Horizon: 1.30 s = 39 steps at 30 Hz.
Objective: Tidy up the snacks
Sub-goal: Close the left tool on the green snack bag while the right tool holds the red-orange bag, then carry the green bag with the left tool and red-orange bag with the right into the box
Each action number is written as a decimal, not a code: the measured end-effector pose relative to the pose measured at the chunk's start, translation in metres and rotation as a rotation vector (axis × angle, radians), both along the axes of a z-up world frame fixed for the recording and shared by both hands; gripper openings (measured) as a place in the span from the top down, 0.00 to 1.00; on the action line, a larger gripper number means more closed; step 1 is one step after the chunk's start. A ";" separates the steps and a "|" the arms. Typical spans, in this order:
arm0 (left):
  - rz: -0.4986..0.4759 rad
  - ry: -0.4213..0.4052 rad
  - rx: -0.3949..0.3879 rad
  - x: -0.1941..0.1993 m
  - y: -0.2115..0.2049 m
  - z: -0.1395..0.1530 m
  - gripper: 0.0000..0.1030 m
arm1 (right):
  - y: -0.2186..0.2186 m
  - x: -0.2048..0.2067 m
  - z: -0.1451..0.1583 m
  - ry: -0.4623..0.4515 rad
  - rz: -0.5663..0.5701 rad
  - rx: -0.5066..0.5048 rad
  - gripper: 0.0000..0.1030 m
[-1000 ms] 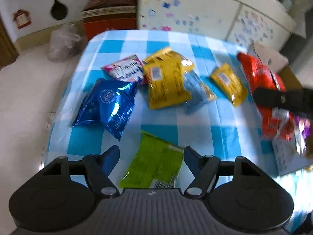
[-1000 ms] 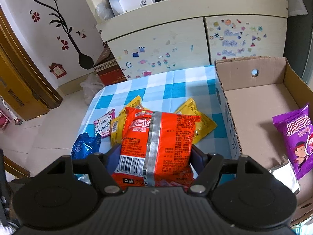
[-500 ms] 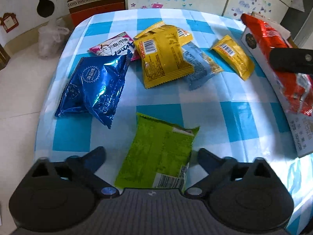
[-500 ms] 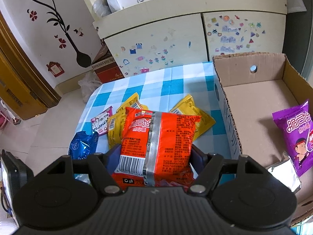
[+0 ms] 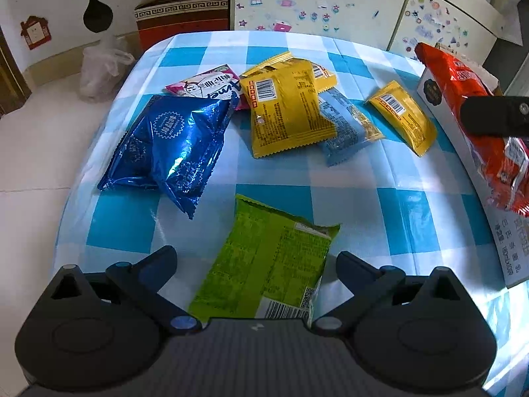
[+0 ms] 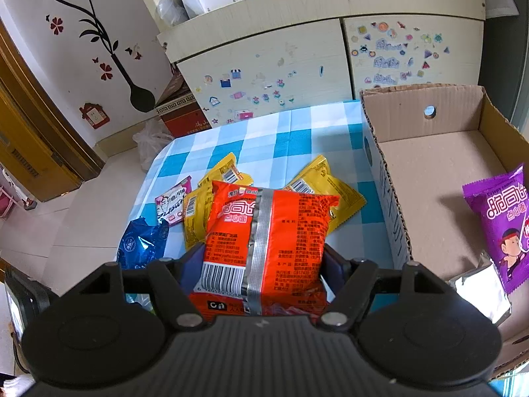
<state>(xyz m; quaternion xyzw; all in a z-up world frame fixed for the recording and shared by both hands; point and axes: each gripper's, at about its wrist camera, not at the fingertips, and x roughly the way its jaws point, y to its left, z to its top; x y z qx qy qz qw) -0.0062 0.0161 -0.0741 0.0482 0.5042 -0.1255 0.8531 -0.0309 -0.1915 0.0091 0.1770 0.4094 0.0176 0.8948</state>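
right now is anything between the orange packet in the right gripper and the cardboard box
Nothing visible blocks it. The orange packet sits clamped in the right gripper, left of the cardboard box, whose near floor is bare; the purple packet lies at its right side.

Box floor: cardboard box [image 6: 429, 178] mostly bare; purple packet [image 6: 499, 221] near right wall.
Surface centre: packets crowd it; blue packet [image 5: 172, 145], yellow packet [image 5: 284, 112].
Near edge: seemingly bare checks flank green packet [image 5: 264, 264].

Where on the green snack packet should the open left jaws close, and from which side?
Across the green packet at its near, barcode end, coming down from above. It lies flat on the table, lengthwise between the left gripper jaws, long edges facing them.
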 end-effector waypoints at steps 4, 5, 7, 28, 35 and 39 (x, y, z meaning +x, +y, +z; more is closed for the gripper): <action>0.001 -0.007 0.006 -0.001 -0.002 -0.001 0.00 | 0.000 0.000 0.000 -0.001 0.001 -0.001 0.29; -0.003 0.000 0.008 0.001 -0.002 0.000 0.00 | 0.000 0.000 0.000 -0.001 0.000 -0.002 0.29; -0.005 0.014 0.013 0.003 -0.002 0.000 0.00 | 0.000 0.000 0.000 -0.002 -0.002 -0.002 0.29; -0.012 0.037 -0.032 0.004 -0.011 0.027 0.43 | -0.002 -0.005 0.005 -0.027 0.014 0.017 0.29; 0.017 -0.023 -0.114 0.005 -0.013 0.058 0.43 | -0.008 -0.008 0.012 -0.048 0.023 0.032 0.29; 0.030 -0.067 -0.155 0.007 -0.018 0.078 0.43 | -0.015 -0.011 0.020 -0.068 0.017 0.044 0.29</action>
